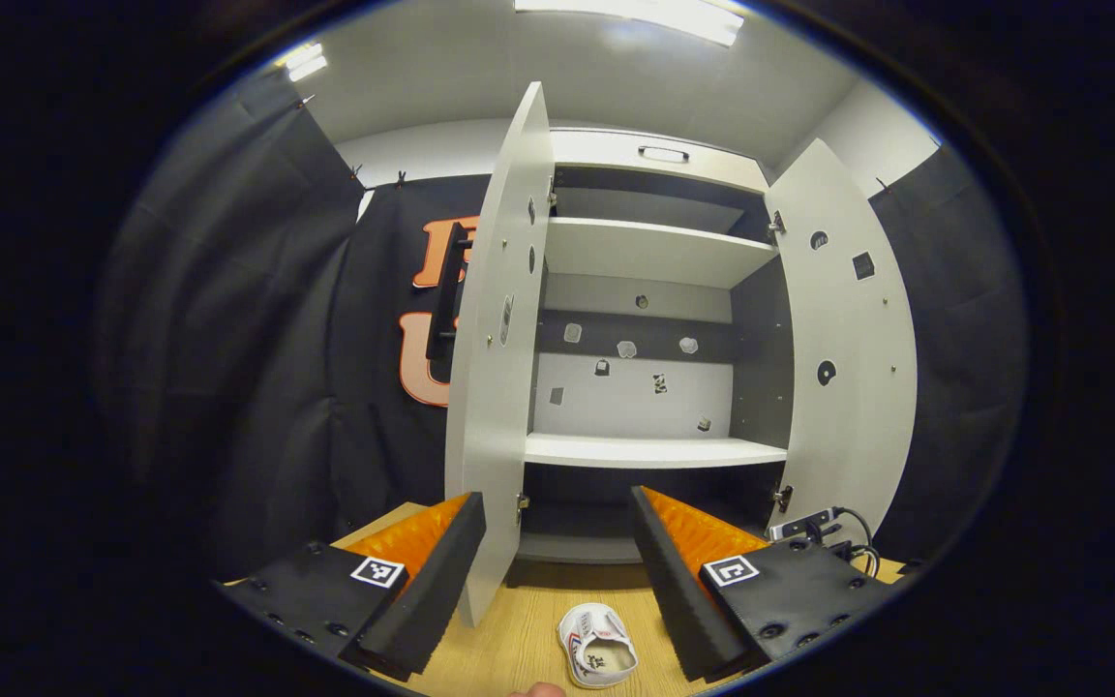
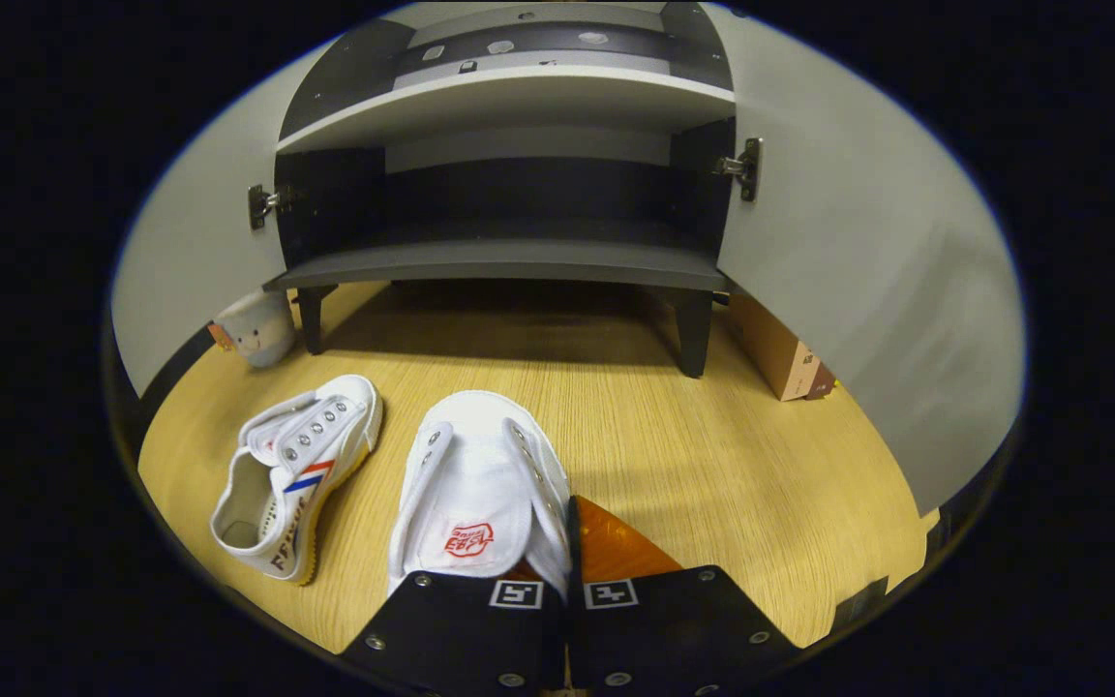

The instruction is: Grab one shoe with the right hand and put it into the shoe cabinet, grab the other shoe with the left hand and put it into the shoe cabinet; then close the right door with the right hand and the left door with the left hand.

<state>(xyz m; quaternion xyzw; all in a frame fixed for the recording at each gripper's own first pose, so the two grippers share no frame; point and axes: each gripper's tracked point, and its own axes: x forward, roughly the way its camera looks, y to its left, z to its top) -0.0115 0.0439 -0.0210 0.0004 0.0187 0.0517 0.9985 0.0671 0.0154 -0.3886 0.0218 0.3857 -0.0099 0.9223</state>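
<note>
Two white canvas shoes lie on the wooden surface in front of the shoe cabinet (image 2: 509, 261). In the right gripper view, the nearer shoe (image 2: 475, 484) points at the cabinet, and my right gripper (image 2: 569, 518) is shut on its right side wall. The other shoe (image 2: 291, 474), with red and blue stripes, lies tilted to its left. The left gripper (image 1: 557, 499) is held open and empty, facing the cabinet's bare shelves (image 1: 649, 450). Below it lies one white shoe (image 1: 596, 656). The left door (image 1: 499, 387) and the right door (image 1: 848, 368) both stand wide open.
A small white cup with a face (image 2: 253, 329) sits by the cabinet's left leg. A cardboard box (image 2: 780, 358) stands behind the right door. A device with black cables (image 1: 824, 528) lies by the right door. The left door's edge hangs close to my left finger.
</note>
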